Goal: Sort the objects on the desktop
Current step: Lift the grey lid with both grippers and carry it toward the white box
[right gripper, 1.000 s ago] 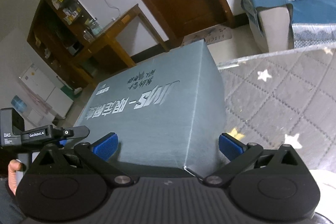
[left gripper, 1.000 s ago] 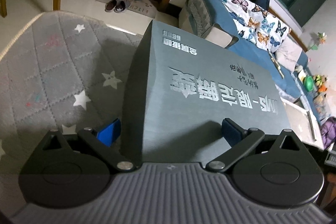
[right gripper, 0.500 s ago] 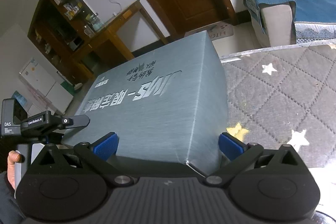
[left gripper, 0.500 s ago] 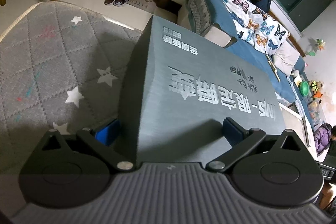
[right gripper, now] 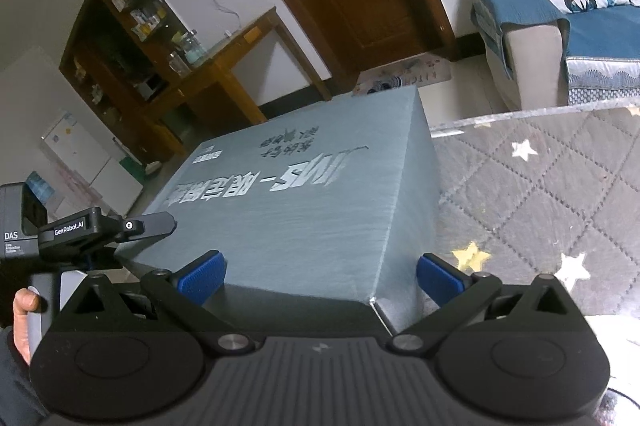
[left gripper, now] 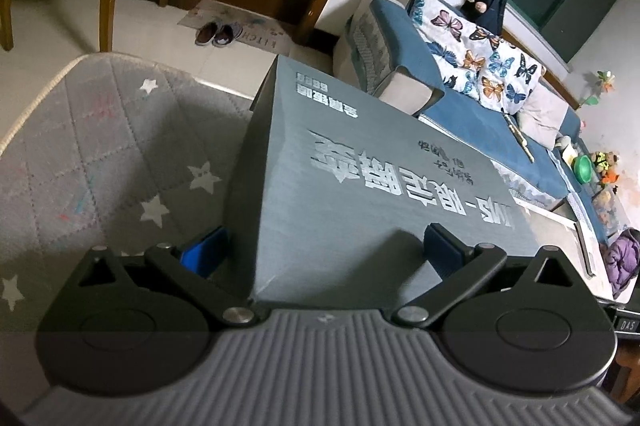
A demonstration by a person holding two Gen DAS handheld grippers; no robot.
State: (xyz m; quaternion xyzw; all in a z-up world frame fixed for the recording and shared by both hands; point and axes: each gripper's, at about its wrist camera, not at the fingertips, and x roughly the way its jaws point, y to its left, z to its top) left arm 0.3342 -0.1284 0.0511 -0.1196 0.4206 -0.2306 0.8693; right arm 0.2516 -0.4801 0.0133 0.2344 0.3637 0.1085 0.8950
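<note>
A big gray box (left gripper: 384,186) fills the middle. The left gripper (left gripper: 324,254) has its blue fingers (left gripper: 202,254) spread wide around the box's near corner. A starry gray mat (left gripper: 100,154) lies at nine o'clock.

the grey box (right gripper: 312,210) ahead of the right hand-held gripper (right gripper: 318,276) bears large silver lettering, upside down, of which only "jws" reads; the chinese characters stay unclear. to its left, the other hand-held gripper (right gripper: 92,230) carries "genrobot.ai" and "das". the doormat (left gripper: 244,34) far ahead of the left one reads "kitch".
</note>
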